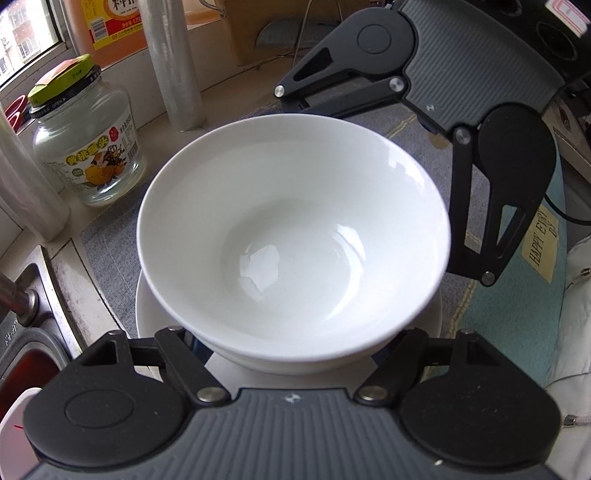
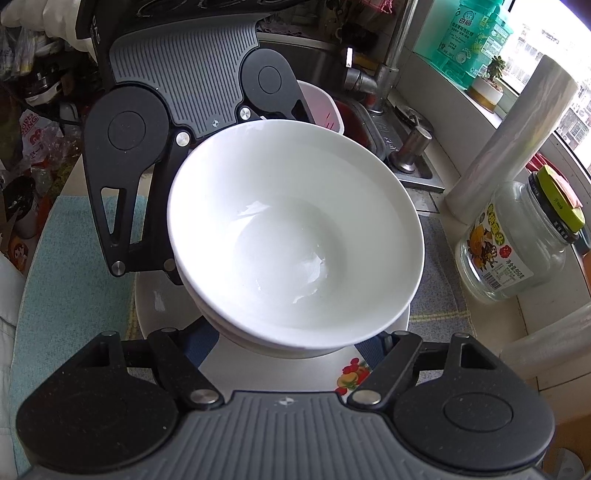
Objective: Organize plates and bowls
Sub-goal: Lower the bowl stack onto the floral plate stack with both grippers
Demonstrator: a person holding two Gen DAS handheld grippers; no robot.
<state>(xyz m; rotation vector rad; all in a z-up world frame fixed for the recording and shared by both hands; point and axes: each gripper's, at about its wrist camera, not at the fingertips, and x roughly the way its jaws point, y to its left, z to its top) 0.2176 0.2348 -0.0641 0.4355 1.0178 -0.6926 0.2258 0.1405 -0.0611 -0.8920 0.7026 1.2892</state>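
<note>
Left gripper (image 1: 291, 354): grey ribbed housing with a small white cross mark, 2 black rounded linkage covers with circular insets, silver pivot screws, black finger arms with triangular cut-outs. Right gripper (image 2: 284, 343): identical build, same grey ribbing, black links, silver screws.

A lived-in home kitchen, this one: beyond the right gripper's far side sits a steel sink (image 2: 413, 177) with its tap (image 2: 384, 74), and green dish-soap bottles (image 2: 469, 37) line the window sill (image 2: 491, 110) above it. Off to the left gripper's left, a glass fruit jar (image 1: 88, 147) with a green lid stands on the counter (image 1: 229, 92) beside a roll of cling film (image 1: 177, 62) and a big orange bottle (image 1: 114, 29).
</note>
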